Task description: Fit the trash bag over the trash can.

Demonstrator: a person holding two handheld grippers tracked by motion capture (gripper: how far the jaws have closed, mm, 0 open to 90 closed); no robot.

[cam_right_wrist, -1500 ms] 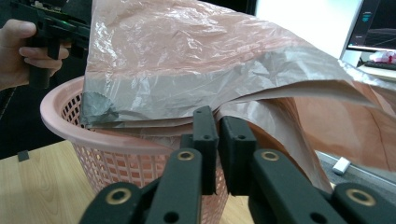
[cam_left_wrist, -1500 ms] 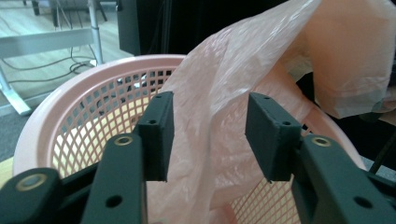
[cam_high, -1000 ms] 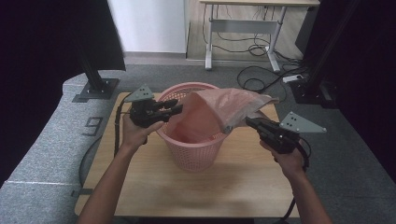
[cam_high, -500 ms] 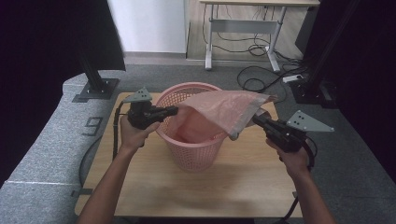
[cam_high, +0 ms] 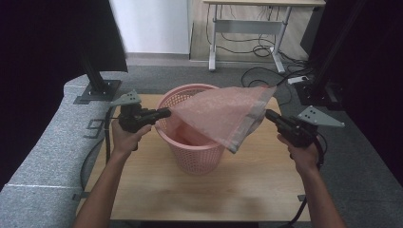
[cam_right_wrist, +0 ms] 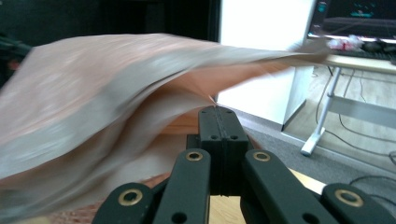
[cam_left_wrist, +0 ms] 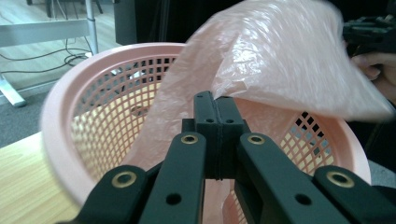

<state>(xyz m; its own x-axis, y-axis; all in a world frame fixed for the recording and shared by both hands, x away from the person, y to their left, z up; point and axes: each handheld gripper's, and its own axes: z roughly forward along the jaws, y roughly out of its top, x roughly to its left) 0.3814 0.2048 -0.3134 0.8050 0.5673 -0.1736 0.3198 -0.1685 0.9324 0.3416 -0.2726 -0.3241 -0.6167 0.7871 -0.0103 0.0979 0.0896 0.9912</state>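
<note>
The pink bag hangs stretched above the basket, which stands mid-tabletop, with part of its film drooping down inside the basket. The left tongs pinch the bag's edge at the 9 o'clock side of the rim, jaws pressed together on the film, as the left gripper view shows. The right tongs pinch the opposite edge out toward 3 o'clock, jaws likewise closed on plastic.

The step in hand looks like opening the bag over the basket so it can line it. To do it well, the person should keep both pinches firm, since thin film slips easily. The two tongs should draw apart evenly, so the mouth spreads wider than the rim instead of bunching at one side. The right side rides higher and farther off; it should come down toward the rim at 3 o'clock while the left holds at 9. Pulling too hard risks tearing the film or tipping the light basket, so a slow, level lowering suits better.
</note>
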